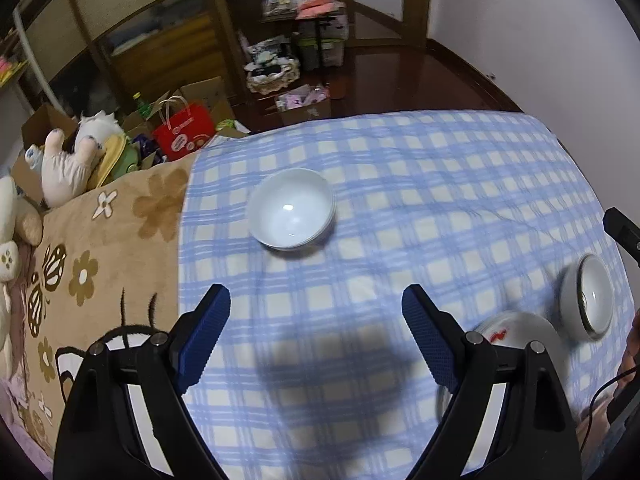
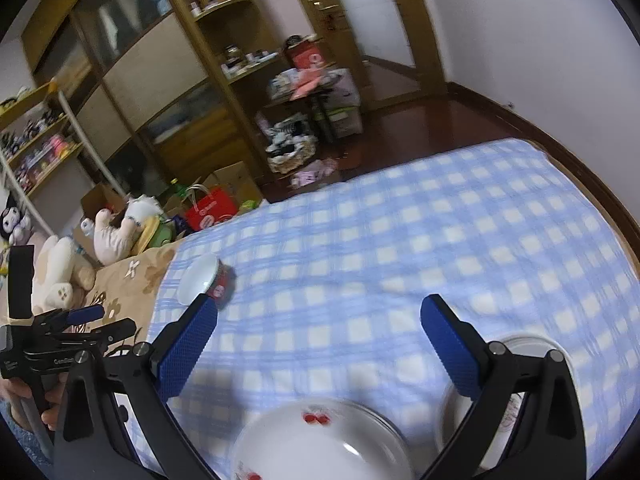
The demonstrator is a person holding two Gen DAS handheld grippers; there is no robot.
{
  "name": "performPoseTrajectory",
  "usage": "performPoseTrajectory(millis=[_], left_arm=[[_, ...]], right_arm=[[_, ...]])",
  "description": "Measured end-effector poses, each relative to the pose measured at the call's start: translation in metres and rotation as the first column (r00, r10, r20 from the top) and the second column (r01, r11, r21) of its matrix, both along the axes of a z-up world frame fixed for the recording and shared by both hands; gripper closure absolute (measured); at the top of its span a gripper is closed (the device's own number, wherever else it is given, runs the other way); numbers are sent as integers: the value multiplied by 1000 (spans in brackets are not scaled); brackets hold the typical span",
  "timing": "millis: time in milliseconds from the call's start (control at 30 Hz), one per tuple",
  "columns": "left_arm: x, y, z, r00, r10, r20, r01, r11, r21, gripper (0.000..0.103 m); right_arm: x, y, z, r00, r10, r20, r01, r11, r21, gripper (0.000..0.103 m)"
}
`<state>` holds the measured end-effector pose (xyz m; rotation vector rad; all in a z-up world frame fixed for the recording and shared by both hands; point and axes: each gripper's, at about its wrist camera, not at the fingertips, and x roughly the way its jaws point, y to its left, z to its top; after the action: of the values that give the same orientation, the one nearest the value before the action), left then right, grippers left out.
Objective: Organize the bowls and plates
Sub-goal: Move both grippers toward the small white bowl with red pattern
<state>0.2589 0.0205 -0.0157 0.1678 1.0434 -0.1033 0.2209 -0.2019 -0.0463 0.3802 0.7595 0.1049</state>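
The left tool (image 1: 316, 300) hangs released above the blue checked cloth (image 1: 400, 184), its two blue-padded fingers (image 1: 208, 328) spread wide with nothing between them. Ahead of it and a little to its left sits a stack of white bowls (image 1: 292, 214), nested and upright on the cloth, apart from the fingers. To the tool's right, close behind its right finger, lies a white plate (image 1: 520, 326) with a red mark, partly hidden by the tool's body. Just beyond that plate a white bowl with a dark rim (image 1: 588, 300) sits on the cloth.

The right tool (image 2: 318, 314) is likewise released, fingers (image 2: 188, 352) wide apart and empty, over the same cloth; its view is blurred. Directly below it, near its base, lies the white plate with red cherries (image 2: 320, 436). Behind its right finger sits a white bowl (image 2: 520, 360), mostly hidden. Ahead of its left finger a bowl with a red outside (image 2: 206, 282) lies tipped, its white inside turned leftward, near the cloth's left edge. Farther left is a brown flowered blanket (image 2: 128, 284) and plush toys (image 2: 116, 232). The left tool's handle shows at the left, held in a hand (image 2: 24, 396).
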Motion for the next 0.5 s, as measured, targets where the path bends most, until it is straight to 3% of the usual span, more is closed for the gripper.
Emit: performPoseTrajectory(millis=[233, 500], left_arm=[[35, 40, -7, 998, 56, -1, -56, 998, -27, 16], [70, 71, -22, 996, 85, 34, -81, 989, -121, 16]], right_arm=[[56, 55, 4, 994, 110, 13, -110, 994, -16, 0], [110, 111, -13, 979, 203, 2, -202, 978, -58, 0]])
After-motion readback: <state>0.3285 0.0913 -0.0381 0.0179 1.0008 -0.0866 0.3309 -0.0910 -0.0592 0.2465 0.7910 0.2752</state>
